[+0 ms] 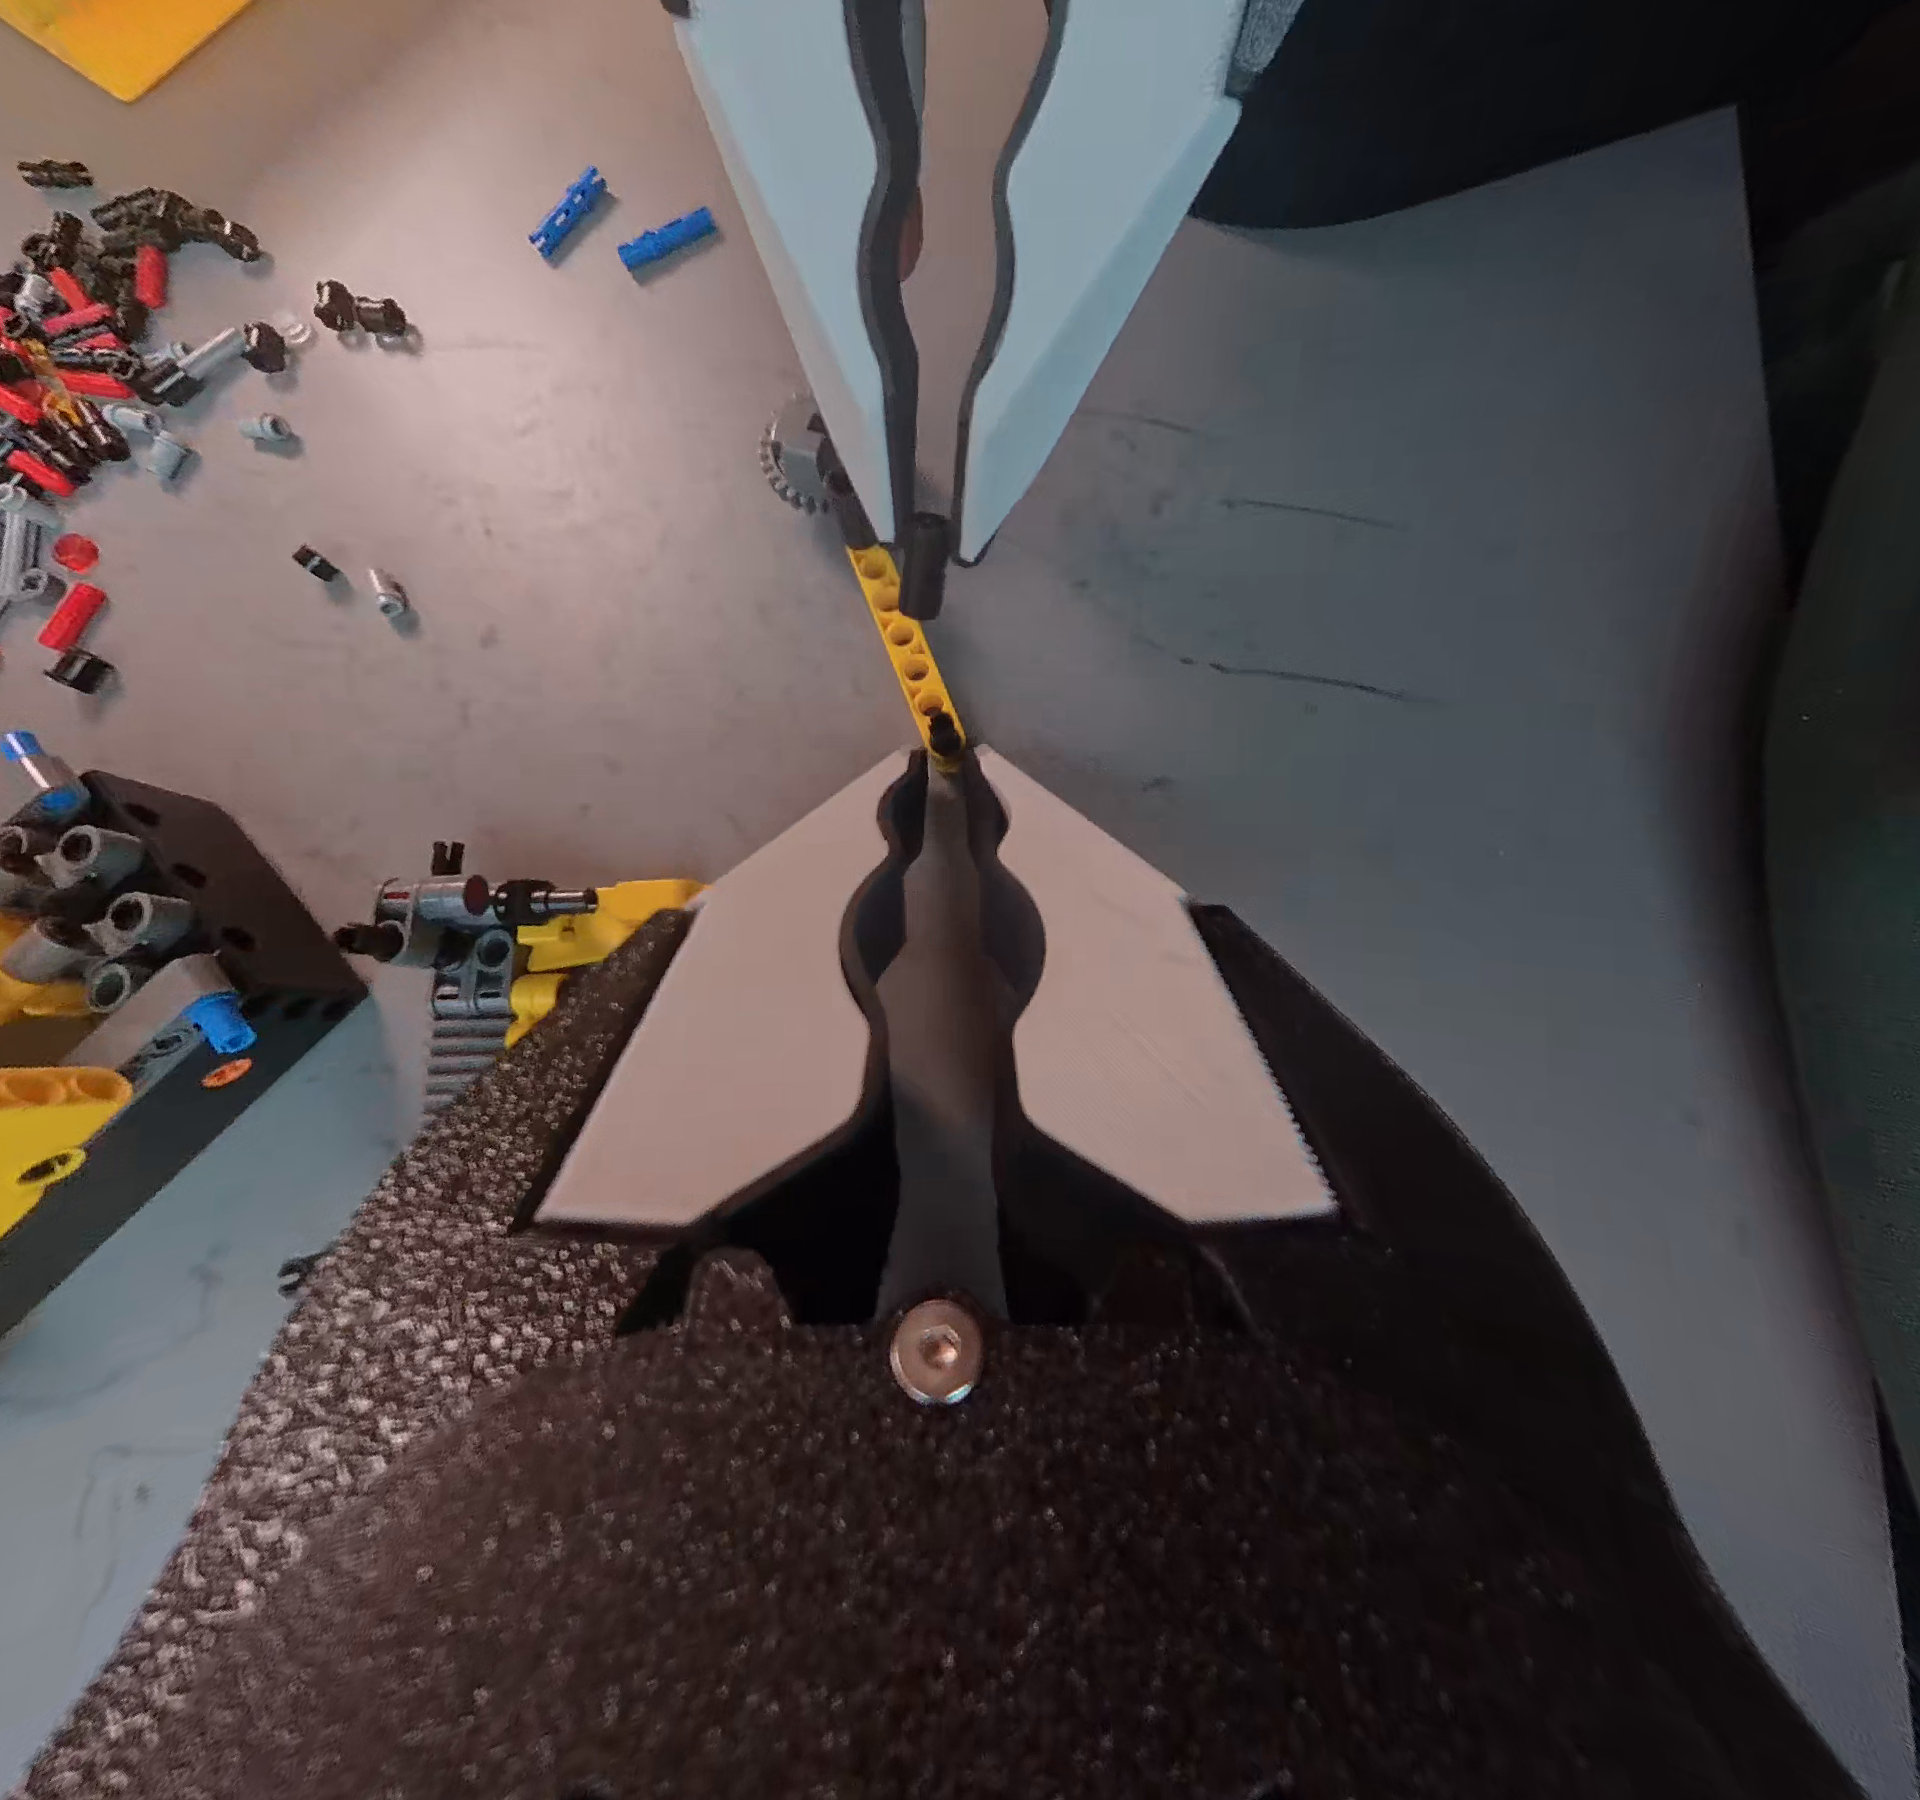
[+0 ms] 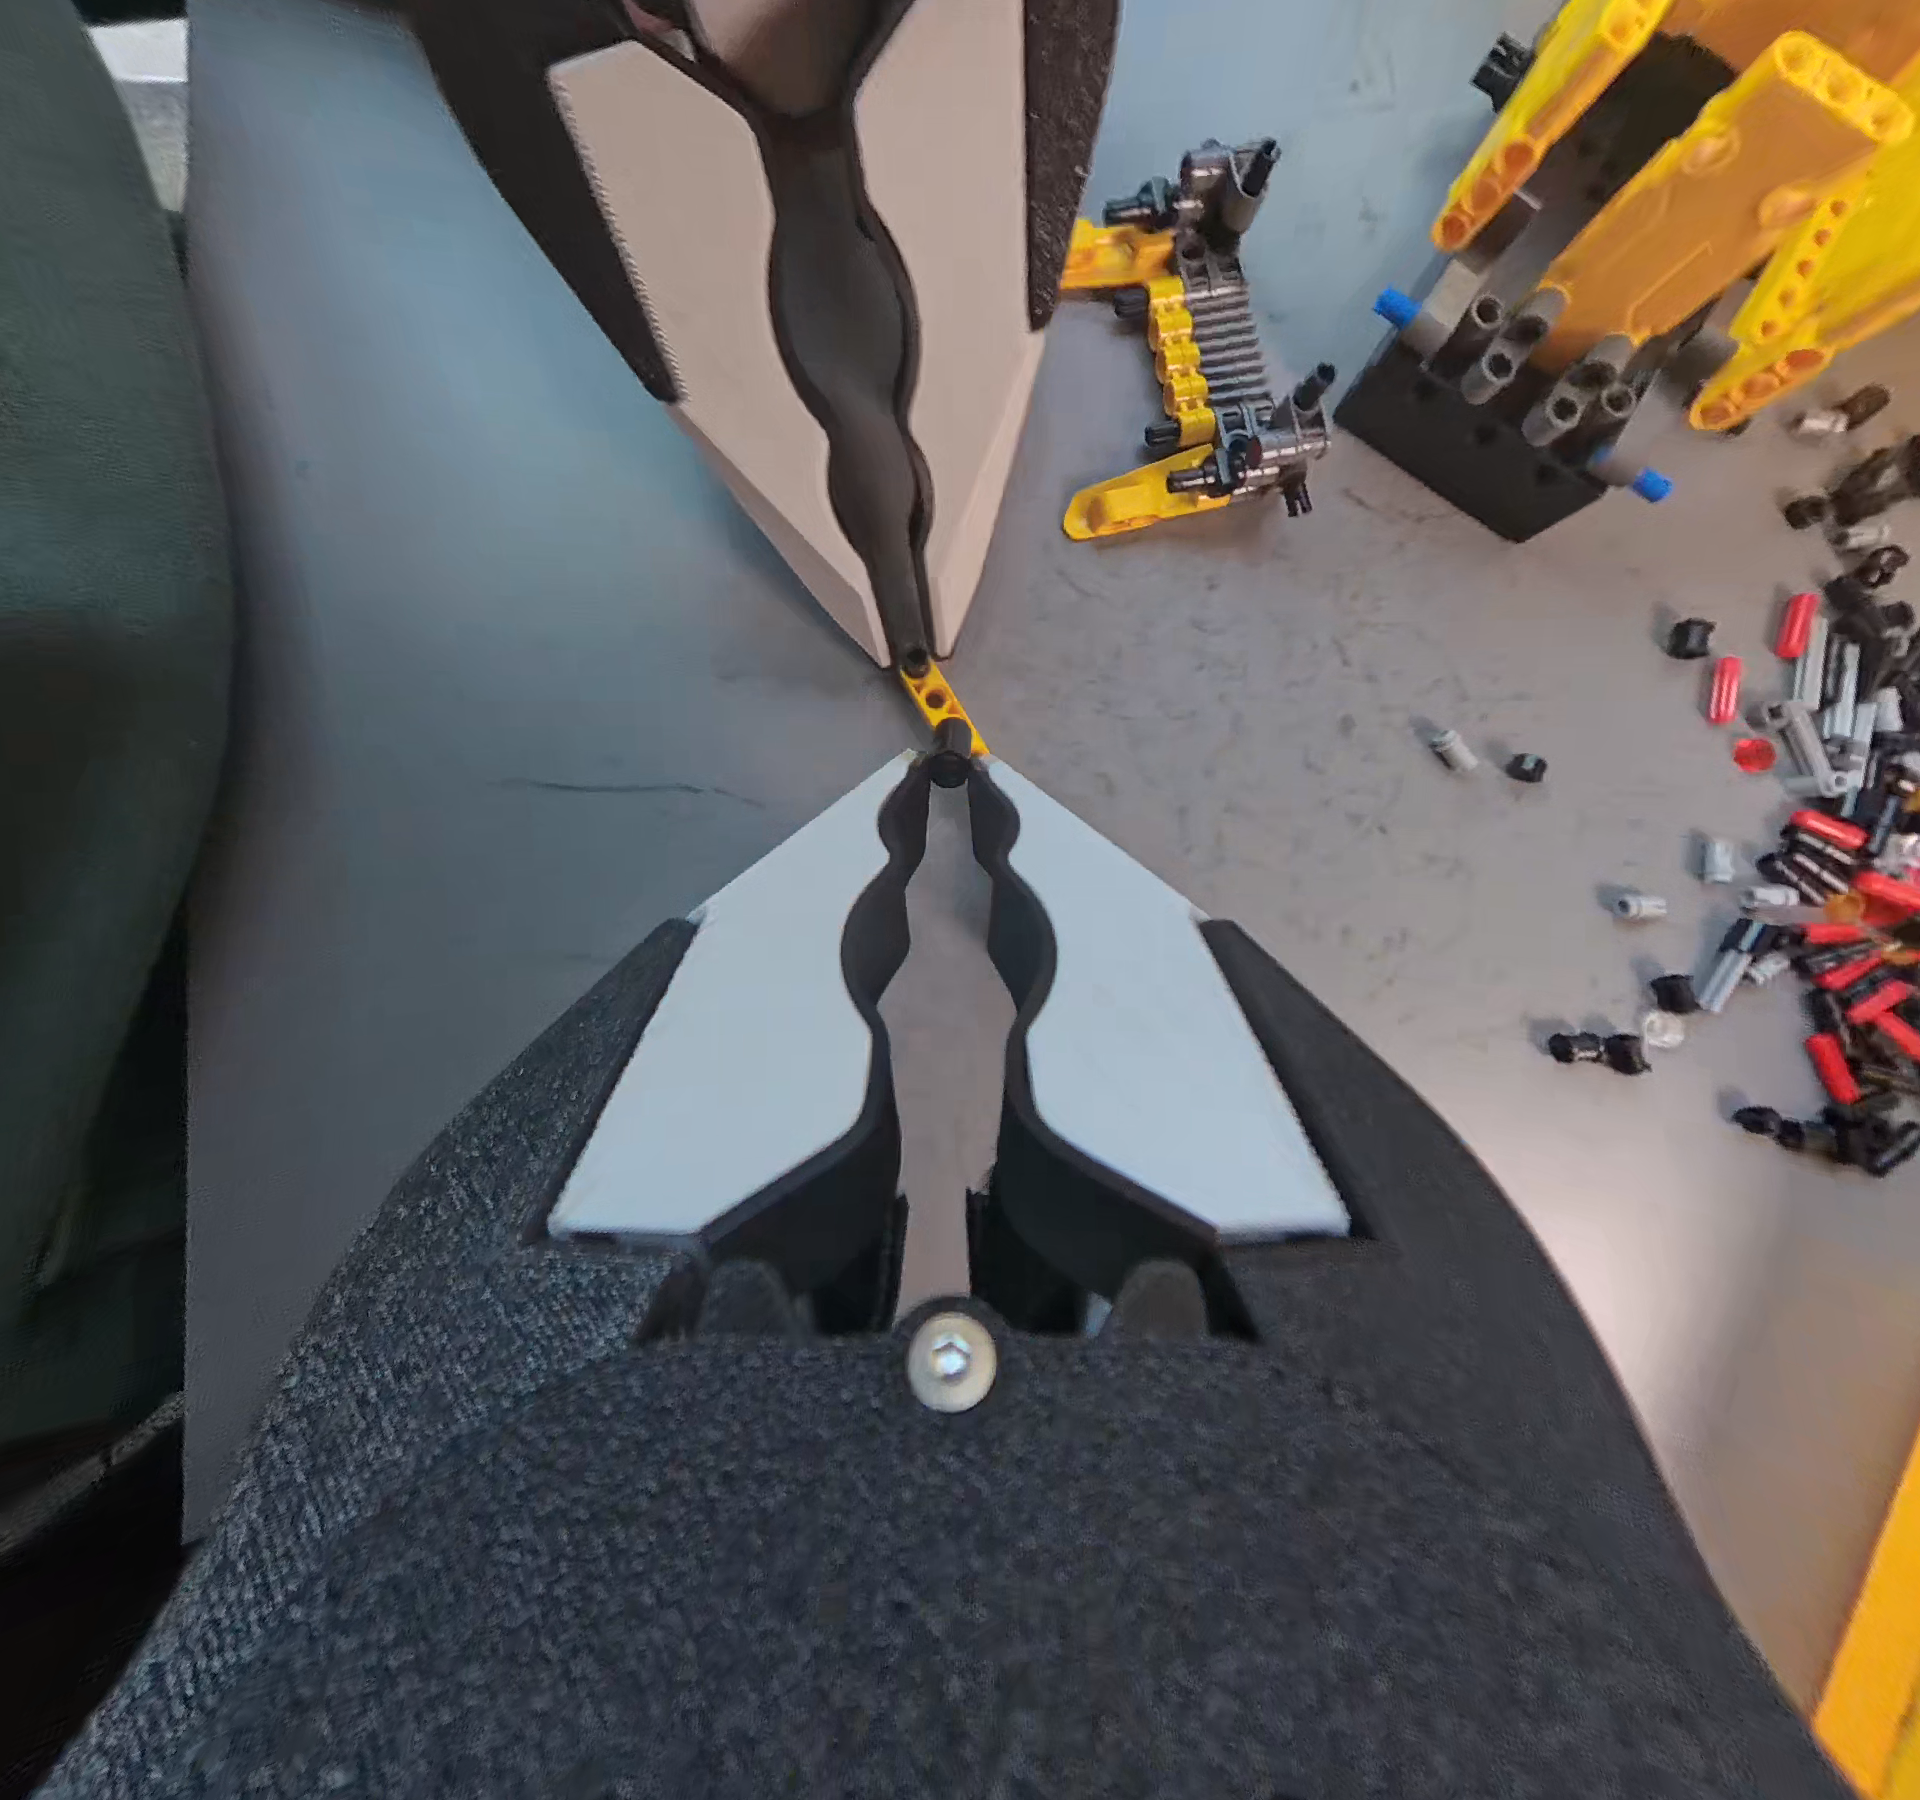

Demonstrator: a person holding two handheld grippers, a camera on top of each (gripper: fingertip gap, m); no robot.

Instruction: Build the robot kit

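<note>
Your left hand-held gripper (image 1: pixel 943 763) is clenched on one end of the thin yellow plastic beam with a row of round holes (image 1: pixel 906 644), held up above the grey table (image 1: pixel 1403 607). Your right hand-held gripper (image 2: pixel 945 763), facing it from the beam's far end, is pinched on a short black plastic connector pin (image 2: pixel 948 748) that sits right at the beam. Whether that pin is already seated in a hole, I cannot tell. Both grips are at the very fingertips, so the hold looks slight: if you press the pin in off-axis, the beam may pivot in the left jaws or the pin may pop out and drop. A small toothed grey gear (image 1: pixel 792 462) lies just beside the beam, partly hidden. Well to the beam's side lie the loose heap of red, black and grey small parts (image 2: pixel 1839 929) and the grey-and-yellow toothed sub-assembly (image 2: pixel 1205 368); a dropped pin could vanish among them.
</note>
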